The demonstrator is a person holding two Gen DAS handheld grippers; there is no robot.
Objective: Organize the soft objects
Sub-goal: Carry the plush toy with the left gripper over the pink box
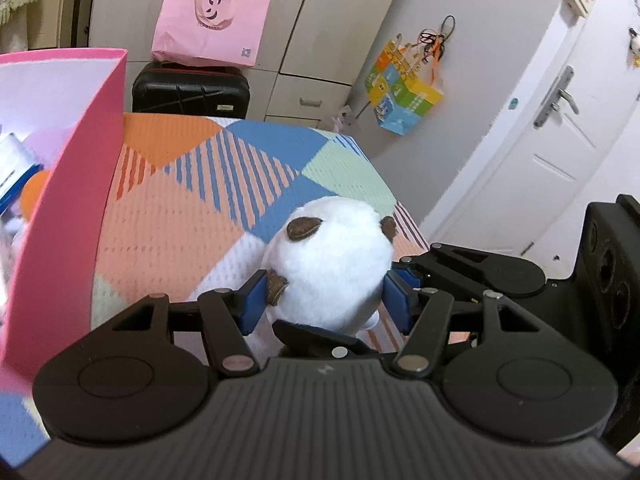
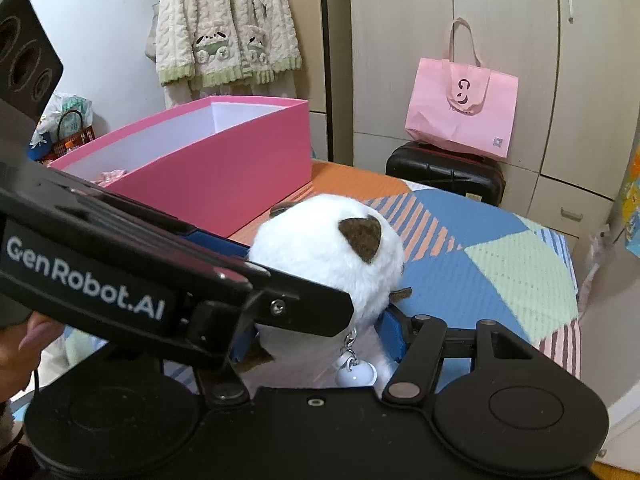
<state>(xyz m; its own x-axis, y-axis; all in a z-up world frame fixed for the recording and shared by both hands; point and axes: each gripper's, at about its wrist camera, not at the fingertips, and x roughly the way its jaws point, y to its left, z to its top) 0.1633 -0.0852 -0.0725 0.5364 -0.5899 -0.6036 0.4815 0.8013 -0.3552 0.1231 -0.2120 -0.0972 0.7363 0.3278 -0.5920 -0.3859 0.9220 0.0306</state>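
The plush toy [image 1: 332, 264] is a round white stuffed animal with brown ears, and it sits up in the air above the bright patchwork bed cover [image 1: 192, 208]. Both tools hold it together. The left gripper [image 1: 326, 296] has its blue pads pressed into the toy's two sides, and the right gripper [image 2: 320, 332] pinches the lower part of the same toy. The pink box [image 2: 216, 168] stands on the bed to the left of the toy and a bit farther back, so the toy has to go left and over the box's wall. The left gripper is the nearer one to the box. The left view looks into the box and shows things lying inside. The right view shows the whole box and a little bell [image 2: 356, 372] hanging under the toy.
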